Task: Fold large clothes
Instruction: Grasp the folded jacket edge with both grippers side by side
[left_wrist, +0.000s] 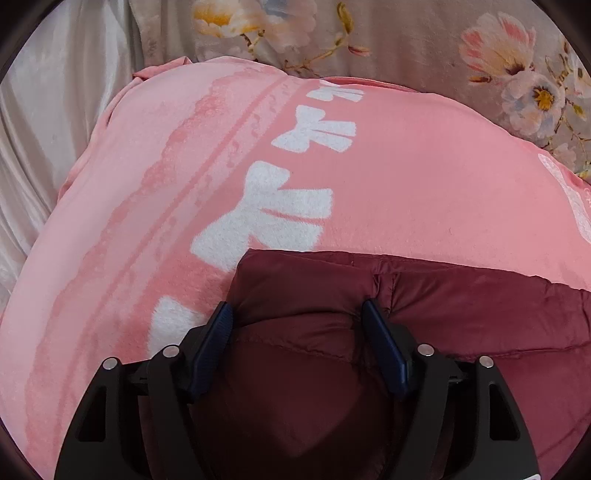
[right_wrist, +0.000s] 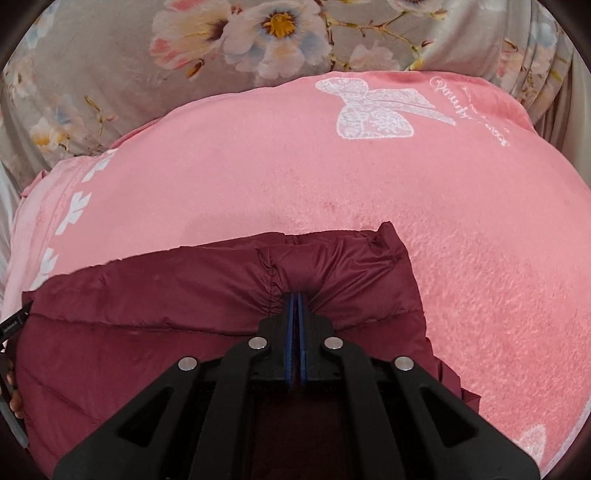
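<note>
- Your jacket (right_wrist: 184, 295) — a dark red puffy one — lies on the pink blanket (right_wrist: 332, 192), at the blanket's near edge as both views frame it; its far edge runs straight across, well short of the blanket's far edge.
- Your right tool (right_wrist: 295, 302) has its blue pads pressed together on a pinch of the jacket near its far right corner; the cloth puckers into the pads there.
- Your left tool (left_wrist: 297, 314) stands apart, its pads straddling a bulge of the jacket at the far left corner — not clamped on it, as far as I can tell.
- Progress, judged from this: the jacket looks already doubled or bunched into a compact block, so you seem mid-fold; how many folds are left I cannot tell, since the near part is hidden under the tools.
- Materials: the jacket is thin, slightly glossy shell over soft padding, stitched in channels — it will spring back and slip. The blanket is napped fleece with white bows (left_wrist: 273, 210). Beyond it lies floral bedding (right_wrist: 110, 74).
</note>
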